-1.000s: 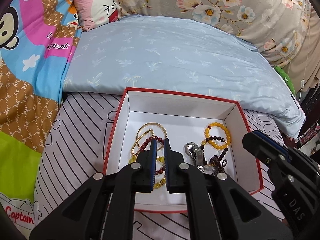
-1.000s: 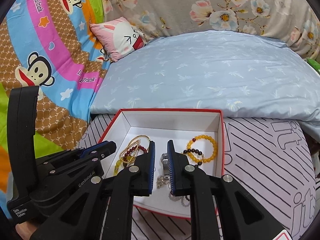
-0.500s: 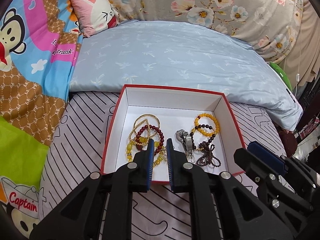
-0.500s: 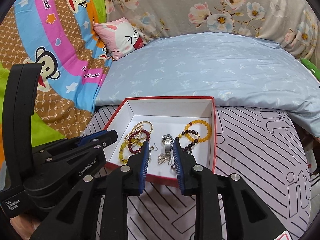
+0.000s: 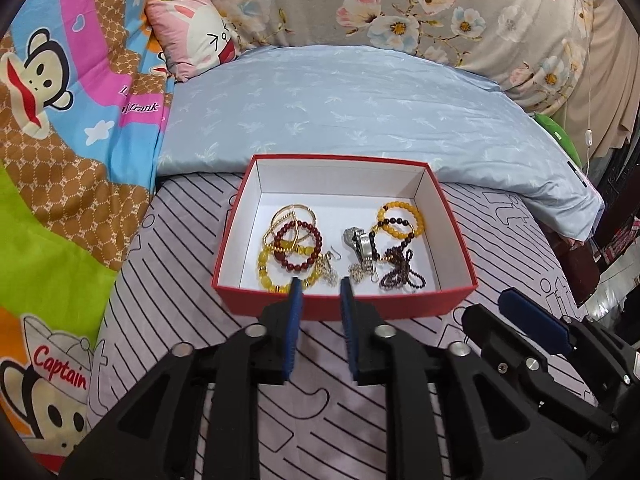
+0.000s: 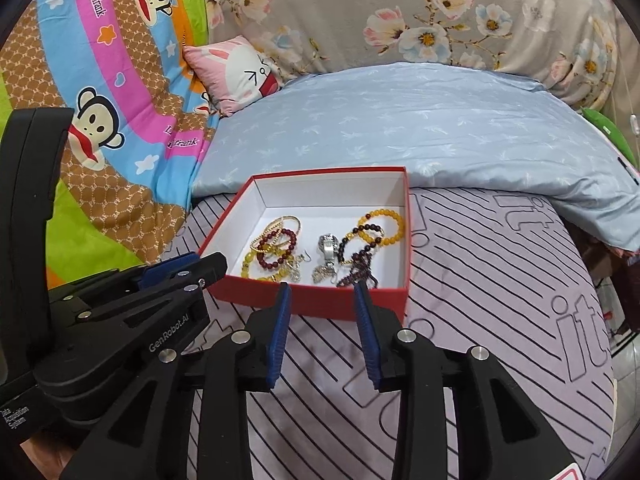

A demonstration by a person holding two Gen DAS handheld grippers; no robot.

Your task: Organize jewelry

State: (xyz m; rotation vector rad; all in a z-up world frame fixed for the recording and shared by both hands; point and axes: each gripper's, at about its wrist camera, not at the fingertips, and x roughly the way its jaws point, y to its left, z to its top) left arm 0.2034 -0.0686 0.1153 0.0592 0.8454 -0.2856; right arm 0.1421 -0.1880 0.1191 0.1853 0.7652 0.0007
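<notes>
A red box with a white inside [image 5: 340,308] [image 6: 312,304] stands on the striped purple sheet. It holds gold bangles [image 5: 294,216], a dark red bead bracelet [image 5: 298,246], a yellow bead bracelet [image 5: 400,220] [image 6: 382,224], a silver watch [image 5: 360,244] [image 6: 328,246] and dark bead strands [image 5: 400,272]. My left gripper [image 5: 320,292] is open and empty, just in front of the box's near wall. My right gripper [image 6: 320,294] is open and empty, also before the near wall. Each gripper shows in the other's view.
A light blue pillow [image 5: 360,100] lies behind the box. A cartoon monkey blanket [image 5: 60,120] covers the left side. A pink rabbit cushion [image 5: 196,32] sits at the back left. The bed's right edge [image 6: 612,320] drops off.
Both grippers have pulled back from over the box to in front of it and have opened wider. The jewelry stays in the box.
</notes>
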